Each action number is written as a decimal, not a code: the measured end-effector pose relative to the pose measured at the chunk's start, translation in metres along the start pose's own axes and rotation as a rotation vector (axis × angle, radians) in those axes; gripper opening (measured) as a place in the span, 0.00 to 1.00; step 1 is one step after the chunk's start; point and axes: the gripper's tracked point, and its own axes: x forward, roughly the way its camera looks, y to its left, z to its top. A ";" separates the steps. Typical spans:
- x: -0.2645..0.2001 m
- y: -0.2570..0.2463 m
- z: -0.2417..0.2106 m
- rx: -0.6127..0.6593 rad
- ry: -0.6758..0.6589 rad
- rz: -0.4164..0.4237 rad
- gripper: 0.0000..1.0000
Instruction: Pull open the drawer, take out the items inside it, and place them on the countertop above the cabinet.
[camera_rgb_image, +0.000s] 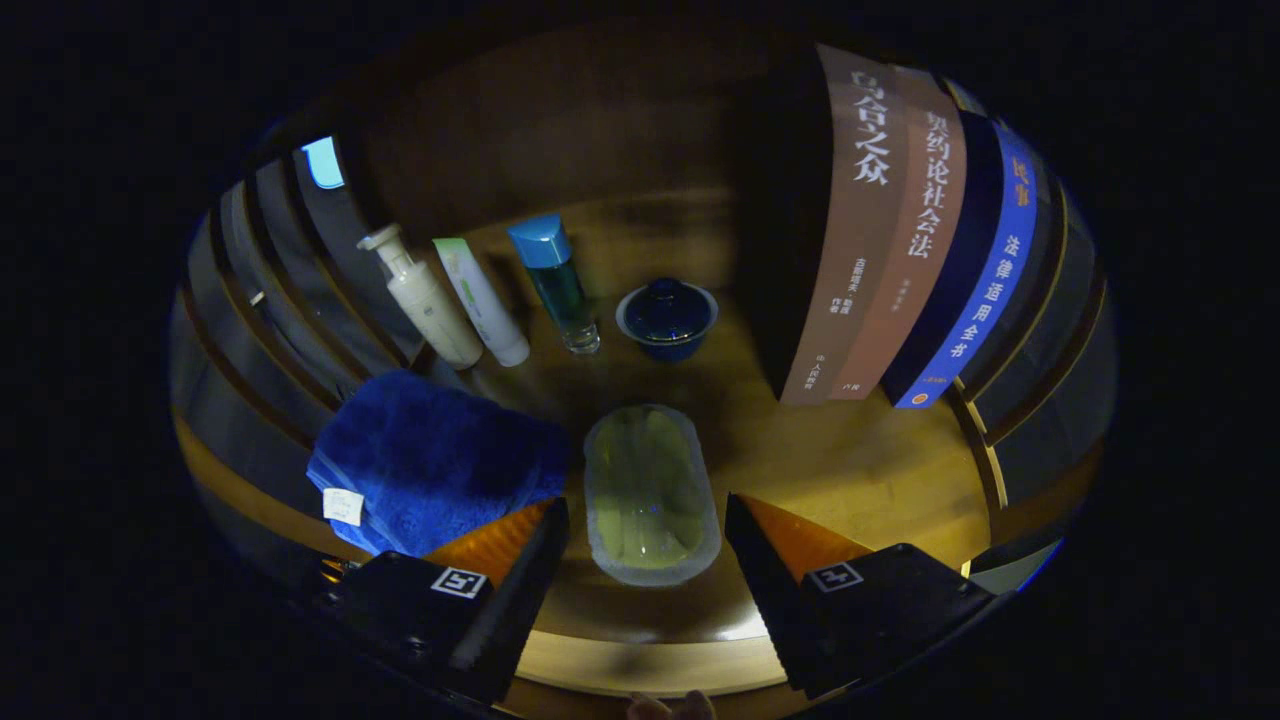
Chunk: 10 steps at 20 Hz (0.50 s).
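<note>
The handheld two-finger gripper (645, 525) points forward and slightly downward with its two wedge-shaped fingers (520, 585) spread wide apart, pressing on nothing, while fingertips of the person's hand (670, 706) peek in just beneath them.

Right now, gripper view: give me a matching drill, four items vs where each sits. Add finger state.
Things:
1. soap dish
2. blue towel
3. lidded bowl
4. books

Places:
A. standing upright, right of the bowl
B. beyond the dish, beside the blue-capped bottle
C. between the open fingers
D. left of the dish

Pairs: 1-C, 2-D, 3-B, 4-A

The gripper is open; neither finger touches the dish.
</note>
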 end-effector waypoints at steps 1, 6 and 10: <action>-0.009 0.000 -0.001 0.001 -0.030 0.000 1.00; -0.064 -0.004 -0.026 0.005 -0.187 -0.013 1.00; -0.132 0.004 -0.042 -0.026 -0.386 0.013 0.99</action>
